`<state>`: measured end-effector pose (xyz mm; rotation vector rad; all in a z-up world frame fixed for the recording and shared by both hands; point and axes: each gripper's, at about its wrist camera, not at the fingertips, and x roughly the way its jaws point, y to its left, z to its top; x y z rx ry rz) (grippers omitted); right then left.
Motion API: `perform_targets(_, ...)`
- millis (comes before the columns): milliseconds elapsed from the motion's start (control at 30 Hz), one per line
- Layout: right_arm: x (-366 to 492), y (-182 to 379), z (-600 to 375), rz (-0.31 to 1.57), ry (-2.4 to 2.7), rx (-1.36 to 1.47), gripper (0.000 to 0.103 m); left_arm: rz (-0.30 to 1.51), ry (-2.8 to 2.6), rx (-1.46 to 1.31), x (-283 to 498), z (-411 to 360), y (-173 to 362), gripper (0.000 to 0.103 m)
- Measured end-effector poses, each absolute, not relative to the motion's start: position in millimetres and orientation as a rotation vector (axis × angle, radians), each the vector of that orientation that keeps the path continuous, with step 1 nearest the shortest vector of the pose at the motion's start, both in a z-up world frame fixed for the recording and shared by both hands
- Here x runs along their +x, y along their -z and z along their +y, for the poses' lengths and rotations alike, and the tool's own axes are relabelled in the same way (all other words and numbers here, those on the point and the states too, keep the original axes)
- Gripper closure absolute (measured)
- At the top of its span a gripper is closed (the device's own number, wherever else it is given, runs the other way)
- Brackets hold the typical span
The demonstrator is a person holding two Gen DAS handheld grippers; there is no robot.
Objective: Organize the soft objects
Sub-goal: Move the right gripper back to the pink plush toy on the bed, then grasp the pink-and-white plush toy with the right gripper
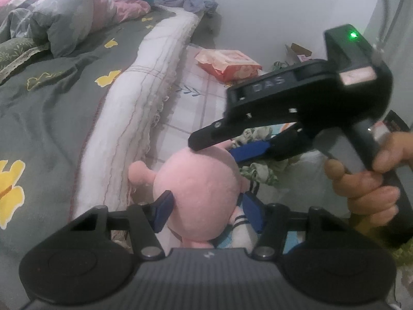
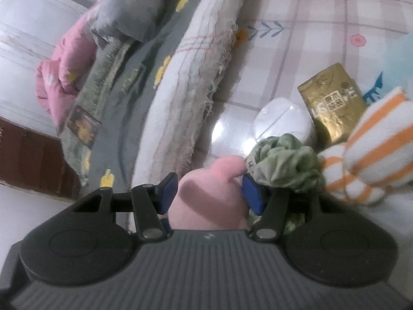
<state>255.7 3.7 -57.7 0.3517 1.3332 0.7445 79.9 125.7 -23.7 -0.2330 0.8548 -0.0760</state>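
A pink plush toy [image 1: 198,191] with a round head and a black-and-white striped limb sits low beside the bed. My left gripper [image 1: 206,211] has its blue pads on both sides of the toy's head and is shut on it. My right gripper [image 1: 222,144] comes in from the right over the top of the head. In the right wrist view the right gripper [image 2: 210,193] is shut on a pink part of the same toy [image 2: 209,201]. A crumpled green cloth [image 2: 284,165] lies just right of it.
A bed with a grey flowered sheet [image 1: 51,98] and a white mattress edge [image 1: 134,98] fills the left. A checked mat [image 1: 191,108] holds a red packet [image 1: 227,64]. A gold box [image 2: 333,103], a white object [image 2: 284,124] and an orange-striped plush [image 2: 369,149] lie at the right.
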Motion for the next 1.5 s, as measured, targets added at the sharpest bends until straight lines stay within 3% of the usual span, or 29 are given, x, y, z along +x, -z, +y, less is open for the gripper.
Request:
perform_targets(267,253.7,59.8,26.7,1.353,-0.747,0.279,0.039,0.879,0.06,-0.27,81.0,131.0,28.6,0.042)
perform_targets(867,221.6,-22.9,-34.1,1.171,-0.895,0.462,0.039,0.842,0.165,-0.264,85.3,107.2,5.3,0.042)
perform_targets(1000,216.9,-34.3,-54.3,1.135,-0.886,0.489,0.039,0.833,0.211,-0.232,92.4,92.6,7.5,0.036)
perform_targets(1267,217.3,-0.9,-56.0,1.223,-0.913,0.588,0.041,0.919,0.19,-0.243,94.7,96.1,42.6,0.035)
perform_targets(1500,212.8,14.7,-33.2,1.29,-0.967,0.626,0.043,0.891,0.175,-0.216,69.7,112.0,35.0,0.029)
